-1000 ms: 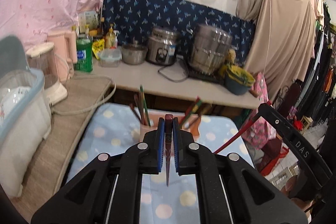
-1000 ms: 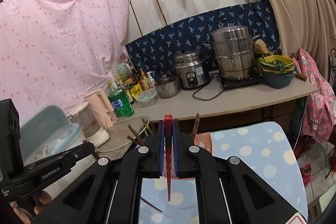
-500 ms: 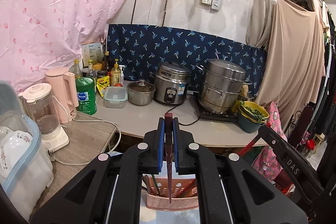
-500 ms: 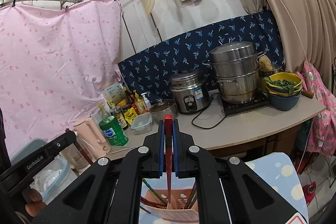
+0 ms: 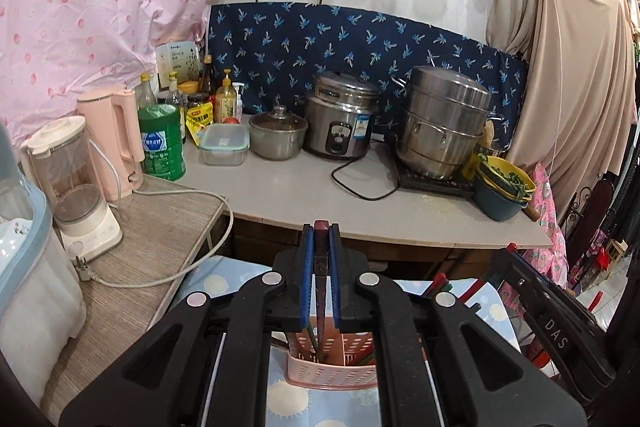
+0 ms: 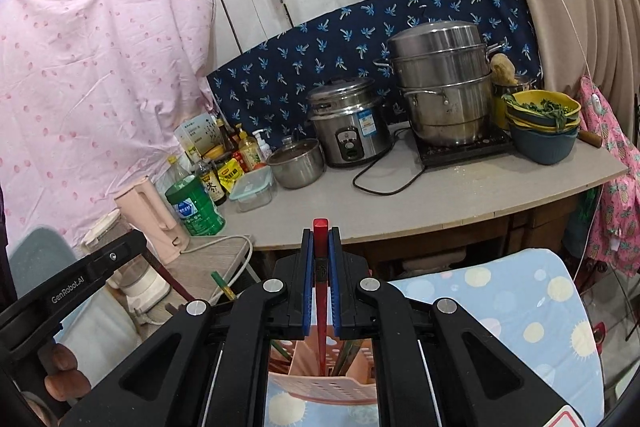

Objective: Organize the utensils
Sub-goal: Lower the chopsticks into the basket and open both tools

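Observation:
My left gripper point(image 5: 321, 239) is shut on a dark red chopstick point(image 5: 321, 341) held upright between the blue pads. Its lower end reaches into the pink perforated utensil basket point(image 5: 332, 377) just below. My right gripper point(image 6: 321, 239) is shut on a brighter red chopstick point(image 6: 321, 347), whose tip also dips into the same basket point(image 6: 320, 387). Several other chopsticks point(image 6: 348, 351) stand in the basket. Each gripper shows at the edge of the other's view, close beside it.
The basket stands on a table with a blue dotted cloth point(image 6: 520, 307). Behind it a grey counter point(image 5: 304, 187) carries a rice cooker point(image 5: 340, 123), a steamer pot point(image 5: 444, 123), stacked bowls point(image 5: 504, 187), bottles and a power cord. A blender point(image 5: 76, 187) and a plastic bin point(image 5: 24, 287) stand left.
Both grippers have moved forward toward the counter with their chopsticks. The basket, earlier ahead of the fingertips, now sits under them with the chopstick tips inside it.

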Action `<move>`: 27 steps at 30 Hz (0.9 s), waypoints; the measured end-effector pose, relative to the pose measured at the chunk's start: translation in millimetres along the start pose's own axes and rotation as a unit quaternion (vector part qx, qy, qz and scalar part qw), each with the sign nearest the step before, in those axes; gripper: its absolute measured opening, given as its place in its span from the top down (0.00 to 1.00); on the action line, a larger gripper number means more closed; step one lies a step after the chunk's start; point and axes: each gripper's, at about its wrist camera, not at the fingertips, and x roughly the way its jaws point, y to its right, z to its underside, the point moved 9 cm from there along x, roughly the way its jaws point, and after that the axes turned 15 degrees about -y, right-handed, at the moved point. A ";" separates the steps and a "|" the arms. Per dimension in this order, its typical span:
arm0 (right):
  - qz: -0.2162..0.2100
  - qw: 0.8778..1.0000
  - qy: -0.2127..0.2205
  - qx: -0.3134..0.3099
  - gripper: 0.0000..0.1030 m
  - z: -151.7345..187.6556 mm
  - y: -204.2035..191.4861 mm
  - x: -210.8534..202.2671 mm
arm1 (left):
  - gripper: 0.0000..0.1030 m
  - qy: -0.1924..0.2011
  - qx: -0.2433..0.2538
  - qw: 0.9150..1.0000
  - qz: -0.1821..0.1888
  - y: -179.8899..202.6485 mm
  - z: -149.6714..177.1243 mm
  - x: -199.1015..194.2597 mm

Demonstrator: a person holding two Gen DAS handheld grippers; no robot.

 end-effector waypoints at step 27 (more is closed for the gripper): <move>0.022 0.999 -0.029 -0.012 0.90 26.6 2.6 20.0 | 0.90 -0.026 -0.001 1.000 -0.007 -3.8 23.0 17.1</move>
